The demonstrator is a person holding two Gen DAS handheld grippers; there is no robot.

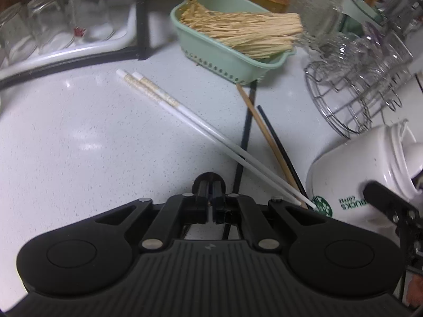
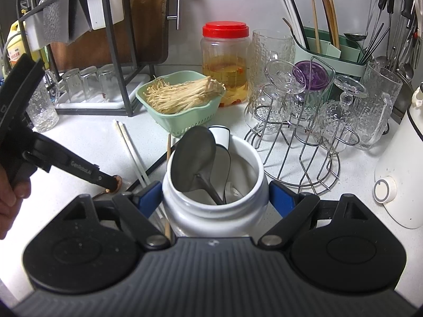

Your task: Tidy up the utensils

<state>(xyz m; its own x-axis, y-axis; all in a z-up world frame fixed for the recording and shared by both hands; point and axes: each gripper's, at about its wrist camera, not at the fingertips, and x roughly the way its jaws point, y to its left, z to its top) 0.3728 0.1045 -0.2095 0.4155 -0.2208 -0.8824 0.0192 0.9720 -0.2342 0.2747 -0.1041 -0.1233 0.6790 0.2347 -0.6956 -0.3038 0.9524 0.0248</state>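
My right gripper (image 2: pixel 214 192) is shut on a white jar (image 2: pixel 211 211), its blue pads (image 2: pixel 149 198) pressing both sides. A metal spoon (image 2: pixel 195 153) and a white spoon (image 2: pixel 220 133) stand in the jar. My left gripper (image 1: pixel 211 187) points down at the counter, jaws shut on a small round-ended utensil (image 1: pixel 197 182). That utensil looks copper-coloured (image 2: pixel 118 178) in the right wrist view, at the left gripper (image 2: pixel 112 182). On the counter lie a white chopstick pair (image 1: pixel 169 103), a wooden chopstick (image 1: pixel 264 129) and black chopsticks (image 1: pixel 246 137). The jar (image 1: pixel 357 174) stands to their right.
A green basket (image 2: pixel 182 126) of enoki mushrooms sits behind the chopsticks. A wire rack of glasses (image 2: pixel 298 137), a green utensil holder (image 2: pixel 333 50) and a red-lidded jar (image 2: pixel 224 52) stand at the back right. A white appliance (image 2: pixel 401 171) is at far right. Upturned glasses (image 1: pixel 53 26) line the left.
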